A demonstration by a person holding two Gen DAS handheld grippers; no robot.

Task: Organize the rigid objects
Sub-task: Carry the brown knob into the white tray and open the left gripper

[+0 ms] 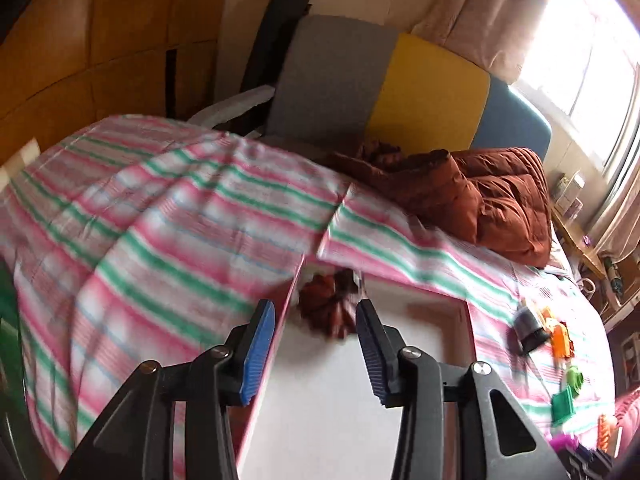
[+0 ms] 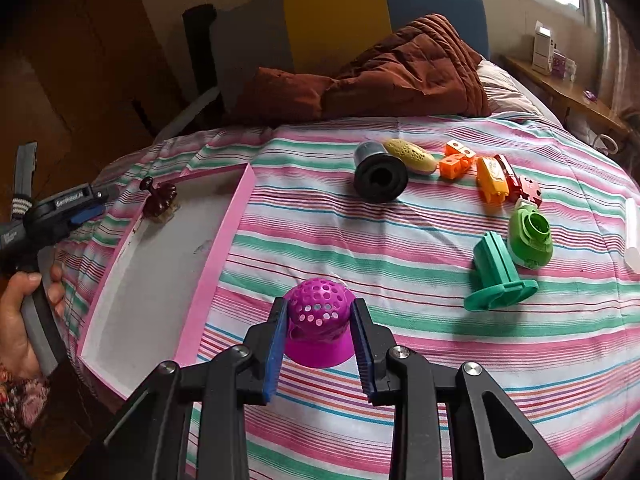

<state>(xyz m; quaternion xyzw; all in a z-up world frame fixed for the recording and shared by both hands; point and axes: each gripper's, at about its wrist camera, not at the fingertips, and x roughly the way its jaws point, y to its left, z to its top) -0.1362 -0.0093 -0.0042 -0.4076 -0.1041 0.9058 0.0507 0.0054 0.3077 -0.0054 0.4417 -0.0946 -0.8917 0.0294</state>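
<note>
A magenta perforated dome [image 2: 320, 320] stands on the striped bedsheet, and my right gripper [image 2: 319, 309] is shut on it, pads pressing both sides. To its left lies a white tray with a pink rim [image 2: 224, 248]. A dark brown knobbed piece [image 2: 159, 200] rests in the tray's far corner. In the left wrist view that brown piece [image 1: 326, 308] lies just past my left gripper [image 1: 316, 320], which is open above the tray wall [image 1: 472, 320] with nothing pressed between its pads. From the right wrist view the left gripper [image 2: 100, 202] sits left of the piece, apart from it.
Loose on the sheet to the right are a black spool [image 2: 380, 176], a yellow oval [image 2: 410, 156], orange blocks [image 2: 456, 160], a red piece [image 2: 524, 188], a light green part [image 2: 530, 240] and a teal part [image 2: 496, 276]. A brown quilt [image 2: 400, 76] is heaped behind. A hand [image 2: 16, 320] holds the left gripper's handle.
</note>
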